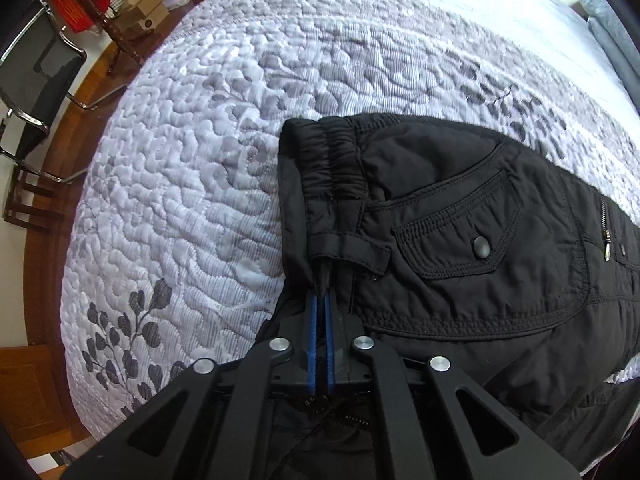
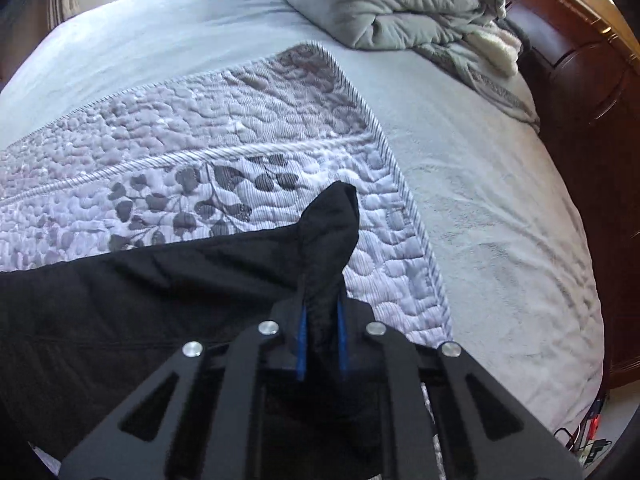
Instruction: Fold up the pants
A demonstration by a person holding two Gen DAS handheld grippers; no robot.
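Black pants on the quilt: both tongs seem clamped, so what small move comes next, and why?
Probably lift both ends together and carry the leg end toward the waistband. The left tongs are shut on the black nylon pants at the waistband, the right tongs pinch a bunched leg end, and the garment lies stretched across the grey leaf-patterned quilt, unfolded.

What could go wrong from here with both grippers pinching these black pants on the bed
1. The left gripper is shut on only a thin bit of the pants at the waistband, near a belt loop; a pull might slip it free.
2. The right gripper clamps a bunched peak of the leg end, so the fold may come out twisted.
3. Dragging the pants could rumple the quilted cover underneath.
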